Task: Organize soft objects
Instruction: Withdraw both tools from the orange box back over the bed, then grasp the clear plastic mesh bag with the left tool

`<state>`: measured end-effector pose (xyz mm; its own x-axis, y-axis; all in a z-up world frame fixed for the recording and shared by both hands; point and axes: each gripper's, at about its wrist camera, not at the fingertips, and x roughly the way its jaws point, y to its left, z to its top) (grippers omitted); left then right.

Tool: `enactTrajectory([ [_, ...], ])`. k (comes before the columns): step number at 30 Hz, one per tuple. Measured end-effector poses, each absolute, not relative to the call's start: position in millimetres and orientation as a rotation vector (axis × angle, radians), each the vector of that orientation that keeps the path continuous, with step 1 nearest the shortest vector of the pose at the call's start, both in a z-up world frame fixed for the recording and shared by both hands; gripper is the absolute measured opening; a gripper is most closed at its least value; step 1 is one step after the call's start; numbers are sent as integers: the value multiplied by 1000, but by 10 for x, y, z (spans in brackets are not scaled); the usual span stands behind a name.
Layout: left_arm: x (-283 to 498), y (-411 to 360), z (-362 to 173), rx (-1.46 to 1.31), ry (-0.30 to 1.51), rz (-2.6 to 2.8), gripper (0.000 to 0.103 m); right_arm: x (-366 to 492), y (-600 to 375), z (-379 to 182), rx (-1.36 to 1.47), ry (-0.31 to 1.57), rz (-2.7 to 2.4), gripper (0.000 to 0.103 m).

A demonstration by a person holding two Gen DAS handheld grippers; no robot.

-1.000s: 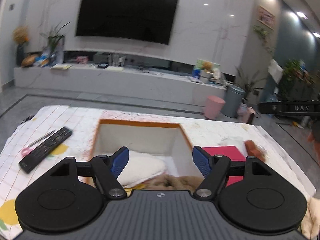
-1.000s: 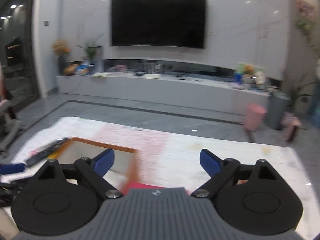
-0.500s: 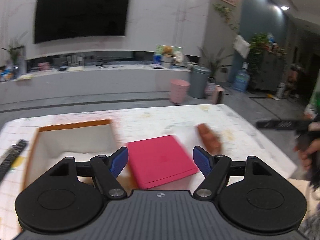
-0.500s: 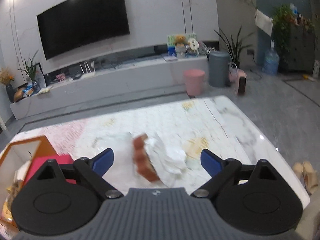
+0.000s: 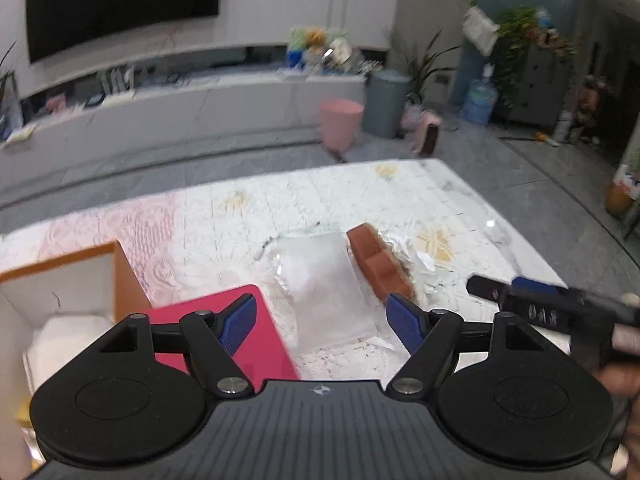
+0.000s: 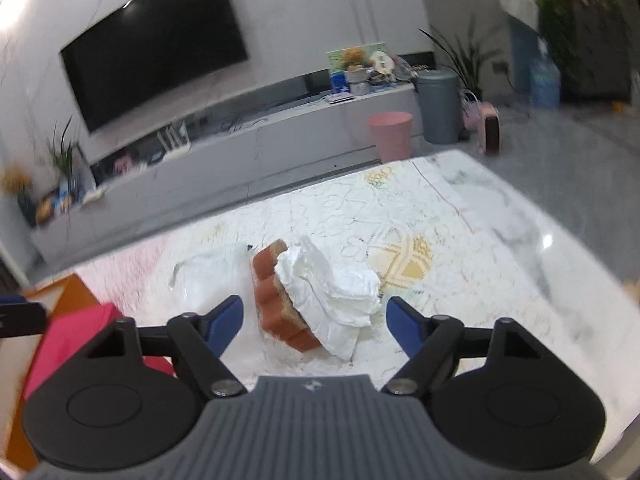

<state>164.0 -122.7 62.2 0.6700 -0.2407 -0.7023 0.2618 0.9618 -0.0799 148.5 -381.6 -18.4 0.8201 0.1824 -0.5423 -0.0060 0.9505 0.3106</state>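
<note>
On the worktop (image 6: 460, 216) the brown sponge (image 6: 276, 300) under crumpled white tissue (image 6: 332, 292) lies between the right gripper (image 6: 314, 322)'s released, just-narrowing fingers, untouched, while the left gripper (image 5: 320, 320) hovers released beside it.

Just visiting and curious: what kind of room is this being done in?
Most likely a home living room: a big wall-mounted television hangs above a long low media console, with potted plants nearby.

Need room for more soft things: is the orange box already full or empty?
Neither: the orange box holds a white soft item low inside, white walls bare above it; most of it is out of frame.
</note>
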Motion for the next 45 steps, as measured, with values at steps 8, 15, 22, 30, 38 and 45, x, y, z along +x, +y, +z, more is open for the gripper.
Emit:
enactTrajectory([
  [8, 1936, -1863, 201, 77, 769, -179, 88, 1589, -4030, -362, 302, 644, 29, 73],
  [15, 2077, -2261, -170, 147, 693, -115, 88, 1654, -4290, -404, 390, 640, -14, 73],
  [22, 2150, -2400, -449, 220, 663, -24, 88, 1661, -4380, -399, 392, 642, -39, 73],
  [30, 2088, -2198, -418, 104, 627, -25, 91, 1656, -4388, -372, 360, 578, -114, 73],
  [38, 1896, -2141, -461, 73, 515, 178, 87, 1720, -4245, -521, 319, 637, -96, 71],
  [45, 2209, -2061, -618, 24, 591, 208, 87, 1733, -4122, -548, 265, 648, -66, 71],
])
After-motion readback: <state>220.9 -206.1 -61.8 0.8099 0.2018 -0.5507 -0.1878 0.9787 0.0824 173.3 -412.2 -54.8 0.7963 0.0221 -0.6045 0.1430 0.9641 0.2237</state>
